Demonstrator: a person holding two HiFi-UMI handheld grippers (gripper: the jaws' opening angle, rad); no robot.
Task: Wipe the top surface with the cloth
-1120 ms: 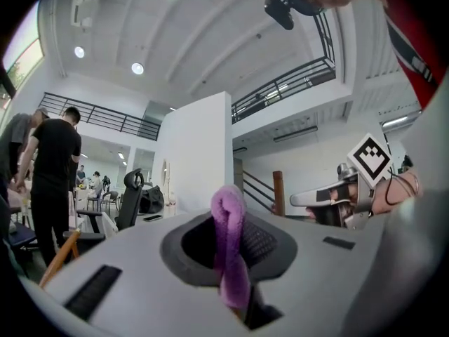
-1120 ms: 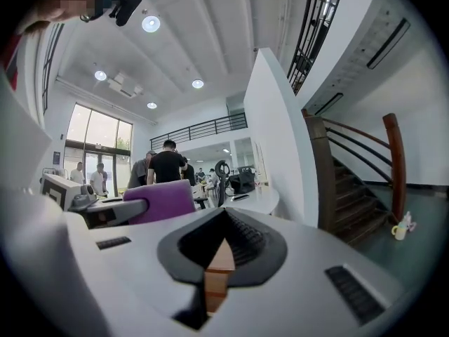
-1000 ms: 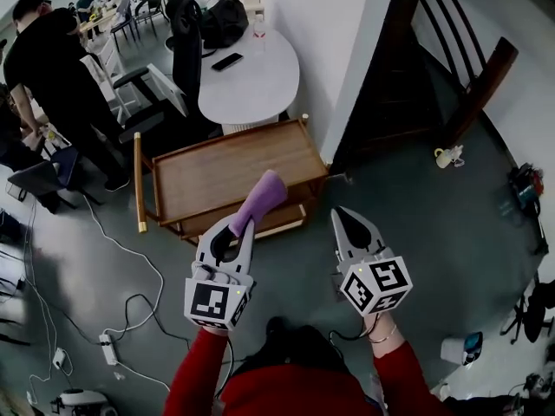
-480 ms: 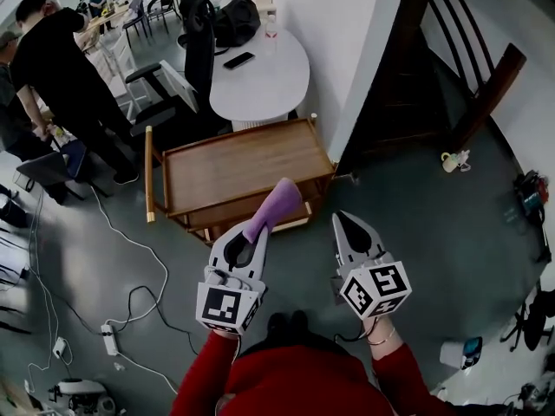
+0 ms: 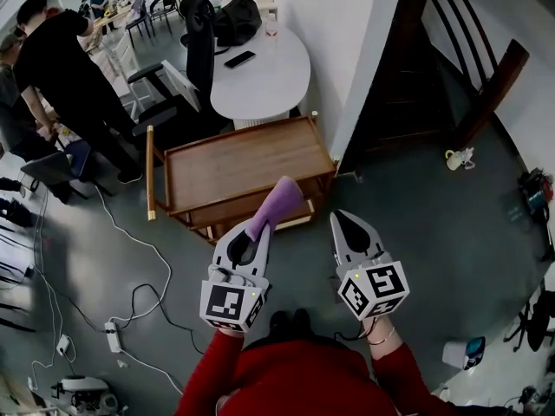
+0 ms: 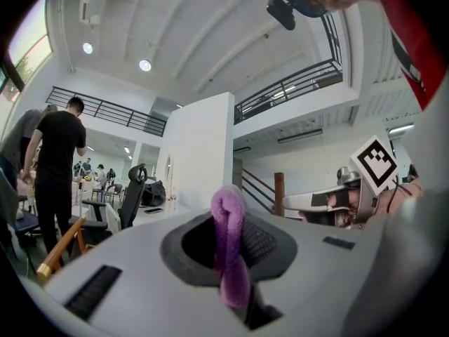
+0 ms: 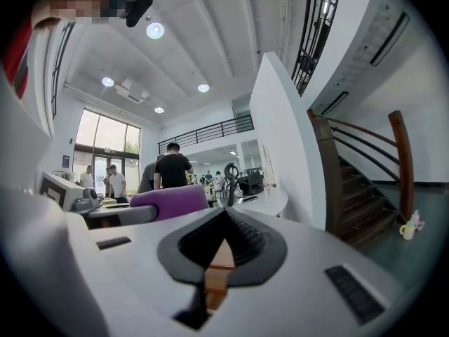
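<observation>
Two grippers, one cloth: my left gripper (image 5: 263, 227) has its jaws clamped on a purple cloth (image 5: 279, 199). The folded wad sticks up past the tips and is held in the air in front of the wooden trolley (image 5: 243, 165), apparently not yet touching its top. My right gripper (image 5: 340, 217) hangs beside it with its jaws together and nothing between them; only a sliver of the trolley's wood shows through the gap.

I judge the cloth to be light, soft and springy, like towelling doubled over on itself. It should not slip easily from the ridged pads, but it will bunch and roll if dragged by one corner. The hold looks sound: the jaws pinch the fold low down and leave a fat free end to press flat on the wood. A hard drag could tug it loose, so I would favour firm pressure with short strokes.

The trolley's top is a shallow tray with a raised rim, and it looks bare, with nothing standing in it. Its lower shelf (image 5: 290, 217) shows only as a strip, and I cannot tell what it holds.

Behind the trolley, a white table (image 5: 269, 85) carries a dark phone (image 5: 238, 59), a bottle (image 5: 272, 26) and a black bag (image 5: 236, 17). A pale mug-like thing (image 5: 457, 158) sits on the floor by the stairs, too small to make out its contents. People stand at the far left.
</observation>
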